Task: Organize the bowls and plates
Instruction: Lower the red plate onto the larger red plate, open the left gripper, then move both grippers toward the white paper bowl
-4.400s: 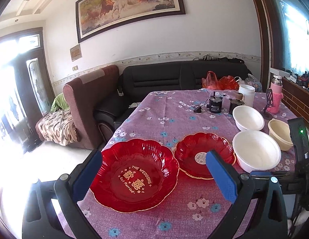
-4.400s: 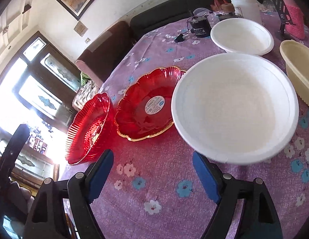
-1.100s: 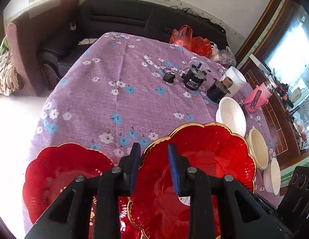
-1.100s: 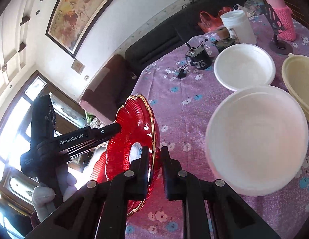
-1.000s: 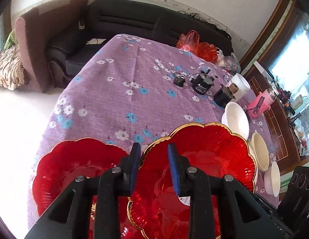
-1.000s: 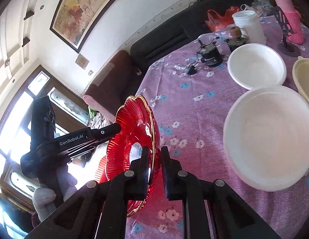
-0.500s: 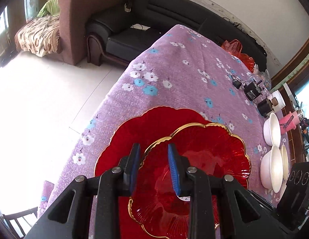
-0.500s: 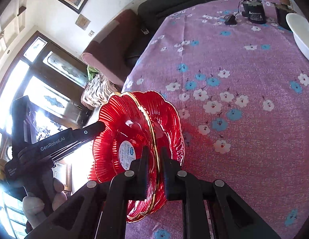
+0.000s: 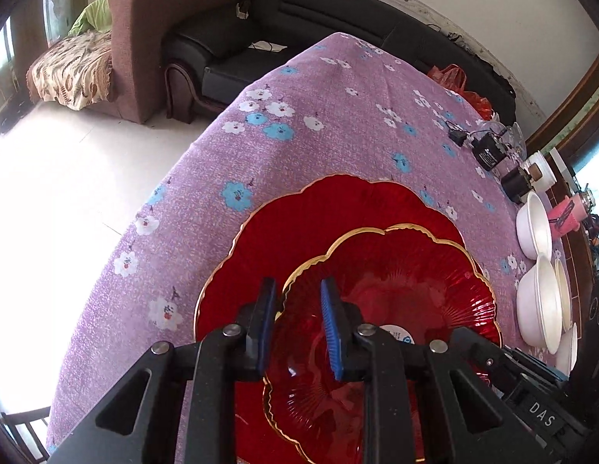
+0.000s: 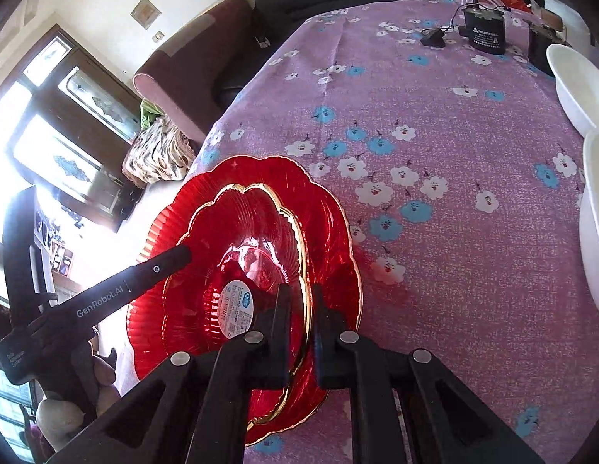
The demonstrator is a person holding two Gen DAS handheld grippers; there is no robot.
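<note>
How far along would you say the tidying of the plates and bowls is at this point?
Partly done. The small red plate sits inside the large red plate. Both the right gripper and the left gripper grip the small plate's rim, not released. Left: the white bowls stand unstacked along the table's far side.

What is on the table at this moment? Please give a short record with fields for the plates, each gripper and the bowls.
smaller red plate: sits inside the larger red plate; full contact not clear
left gripper: shut on the smaller plate's rim
right gripper: shut on the opposite rim
white bowls: apart from the plates, to their right in the left wrist view
surface: purple tablecloth with flowers
</note>
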